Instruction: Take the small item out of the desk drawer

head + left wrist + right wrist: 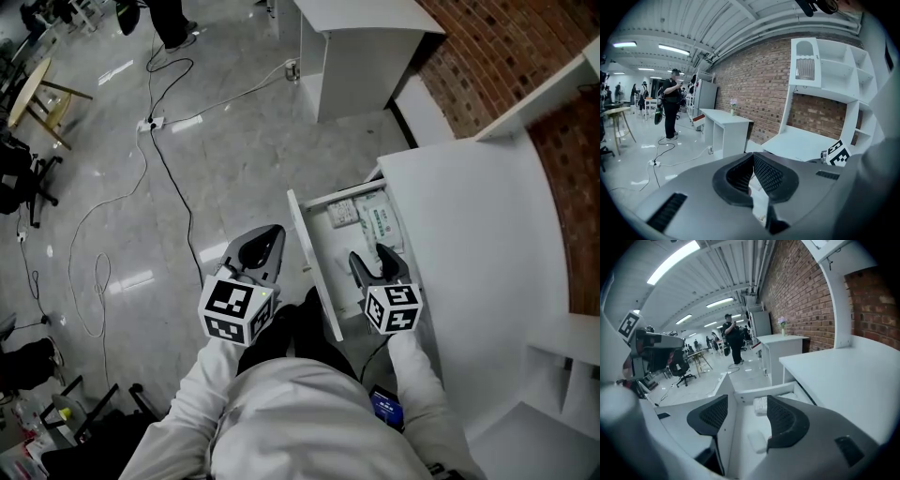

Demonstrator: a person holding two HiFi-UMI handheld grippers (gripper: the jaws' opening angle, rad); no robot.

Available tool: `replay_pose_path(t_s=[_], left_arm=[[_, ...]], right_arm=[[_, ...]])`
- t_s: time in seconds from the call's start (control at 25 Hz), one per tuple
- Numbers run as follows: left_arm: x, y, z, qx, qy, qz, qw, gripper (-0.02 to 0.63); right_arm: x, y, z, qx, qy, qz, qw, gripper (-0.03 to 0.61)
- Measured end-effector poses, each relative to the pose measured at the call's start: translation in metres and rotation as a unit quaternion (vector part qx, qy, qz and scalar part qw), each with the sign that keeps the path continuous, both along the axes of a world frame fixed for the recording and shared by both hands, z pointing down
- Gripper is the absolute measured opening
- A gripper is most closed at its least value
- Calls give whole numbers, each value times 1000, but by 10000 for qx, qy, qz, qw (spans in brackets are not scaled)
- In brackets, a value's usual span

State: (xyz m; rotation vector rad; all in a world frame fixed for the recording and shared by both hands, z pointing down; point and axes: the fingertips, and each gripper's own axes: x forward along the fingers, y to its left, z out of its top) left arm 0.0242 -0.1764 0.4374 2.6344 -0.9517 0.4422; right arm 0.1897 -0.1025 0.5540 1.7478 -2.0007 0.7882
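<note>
The white desk (pixel 469 244) has its drawer (pixel 314 272) pulled out to the left. My right gripper (pixel 373 258) hangs over the drawer's near half, open wide, with nothing between its fingers. In the right gripper view, a small white flat item (pixel 757 441) lies on the drawer floor below the right gripper (pixel 747 418), close to the right-hand finger. White packets (pixel 358 214) lie at the drawer's far end. My left gripper (pixel 267 242) is shut and empty, out over the floor to the left of the drawer front; in its own view the left gripper (pixel 752 161) has its pads meeting at the tips.
Brick wall (pixel 487 47) runs behind the desk, with a white shelf unit (pixel 562 394) on the right. A second white desk (pixel 361 47) stands farther off. Cables (pixel 159 122) trail over the glossy floor, and a chair (pixel 23 178) is at the far left. A person (pixel 670 108) stands in the distance.
</note>
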Motion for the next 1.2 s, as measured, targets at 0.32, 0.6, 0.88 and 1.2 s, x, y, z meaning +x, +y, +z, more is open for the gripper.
replay_pose_path(t_s=[0.32,0.6,0.88,1.2], left_arm=[[-4,1,6,-71,-125,-83,9999,18],[-11,4,14,-176,-217,-221,9994,18],[-27,4,23,-300,-342,-469,9979,18],[-38,4,30,-412,-460,-701,9956,18]], right_arm=[[-12,11,60,-959,124,-529,9939,287],[-14,17,106,-1657,420,-947,9807,287],[-20,22,142,-2111,929,-1591,9600,287],[-21,18,173,-2503,1094,-1854,9439,287]])
